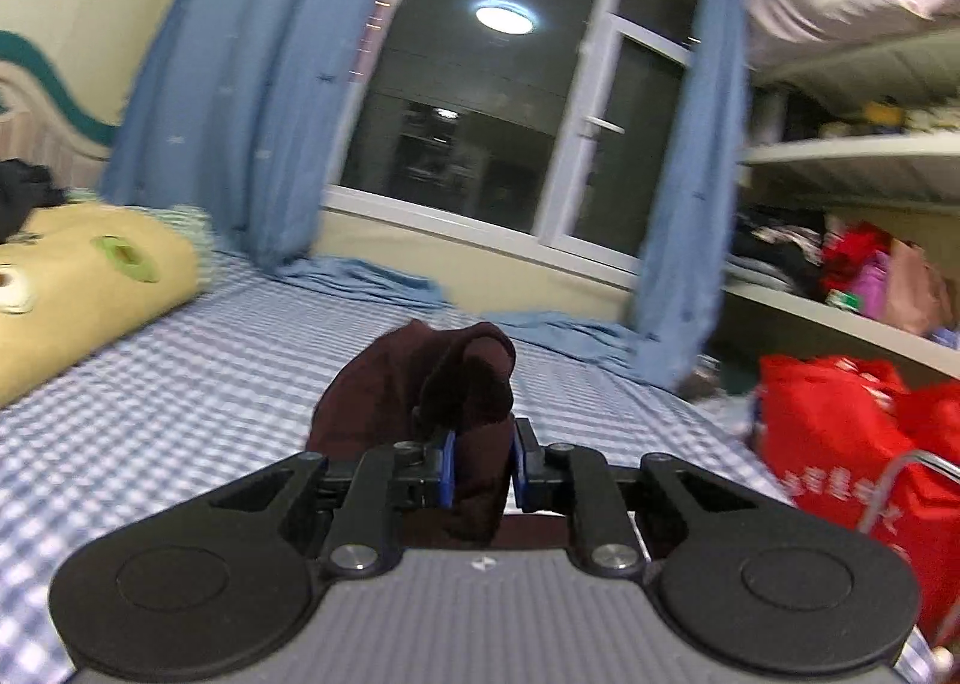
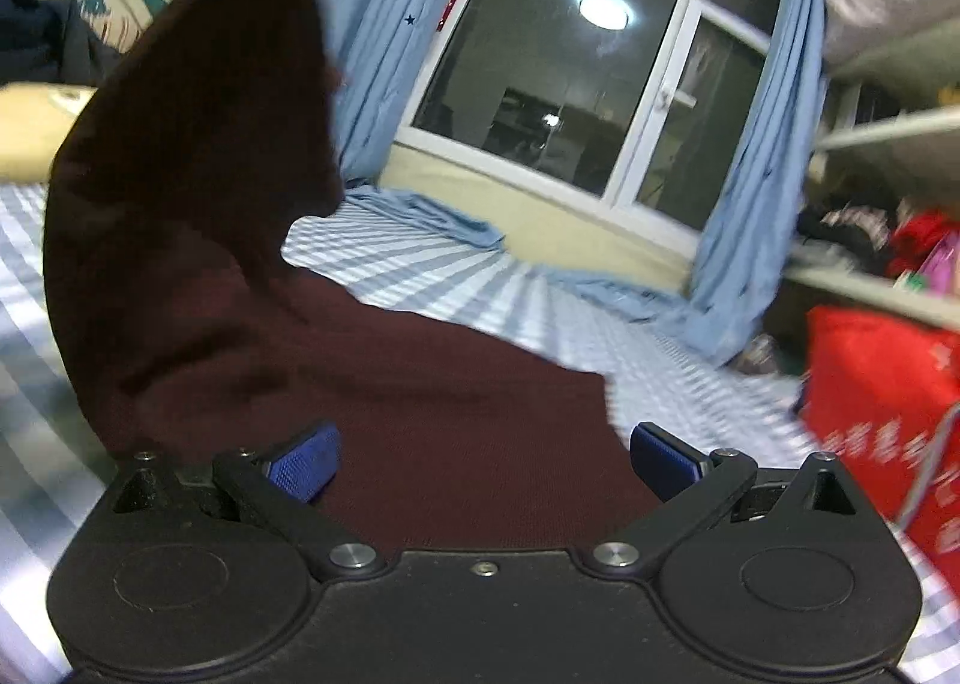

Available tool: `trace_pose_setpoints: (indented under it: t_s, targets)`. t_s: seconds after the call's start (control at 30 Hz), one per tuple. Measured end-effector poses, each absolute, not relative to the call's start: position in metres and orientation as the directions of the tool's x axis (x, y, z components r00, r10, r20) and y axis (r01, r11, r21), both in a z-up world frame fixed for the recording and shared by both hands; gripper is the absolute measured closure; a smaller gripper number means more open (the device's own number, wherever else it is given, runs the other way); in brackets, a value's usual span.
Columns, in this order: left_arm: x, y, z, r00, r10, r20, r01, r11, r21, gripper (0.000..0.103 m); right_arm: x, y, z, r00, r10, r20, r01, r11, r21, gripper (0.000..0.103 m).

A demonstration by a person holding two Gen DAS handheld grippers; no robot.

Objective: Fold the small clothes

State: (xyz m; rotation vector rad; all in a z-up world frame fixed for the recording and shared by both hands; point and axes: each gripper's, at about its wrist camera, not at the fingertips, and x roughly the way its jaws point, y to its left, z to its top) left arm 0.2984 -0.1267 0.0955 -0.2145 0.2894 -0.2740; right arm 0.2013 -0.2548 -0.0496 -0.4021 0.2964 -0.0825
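A dark maroon garment (image 1: 420, 384) is bunched between the blue pads of my left gripper (image 1: 483, 465), which is shut on it and holds it lifted above the checked bed. In the right wrist view the same maroon garment (image 2: 372, 372) hangs from the upper left and spreads over the bed under my right gripper (image 2: 486, 459). The right gripper is open, its blue pads (image 2: 306, 465) wide apart just above the cloth, holding nothing.
The blue-and-white checked bed sheet (image 1: 198, 378) runs to the window wall. A yellow folded quilt (image 1: 78, 288) lies at the left. Blue curtains (image 1: 240, 102) hang beside the window. A red bag (image 1: 840, 432) and cluttered shelves (image 1: 852, 264) stand at the right.
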Motion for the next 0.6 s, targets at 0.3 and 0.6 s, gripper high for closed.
trace_pose_setpoints:
  t_s: [0.3,0.6]
  targets:
    - [0.304,-0.229,0.039,0.768,-0.476,-0.428,0.427,0.879,-0.212,0.085,0.166,-0.301,-0.074,0.933,-0.222,-0.282,0.06,0.872,-0.486,0.0]
    - [0.297,-0.23,0.007,0.693,-0.497,-0.522,0.458,0.863,-0.213,0.077,0.136,-0.32,-0.098,0.927,-0.242,-0.287,0.049,0.835,-0.548,0.0]
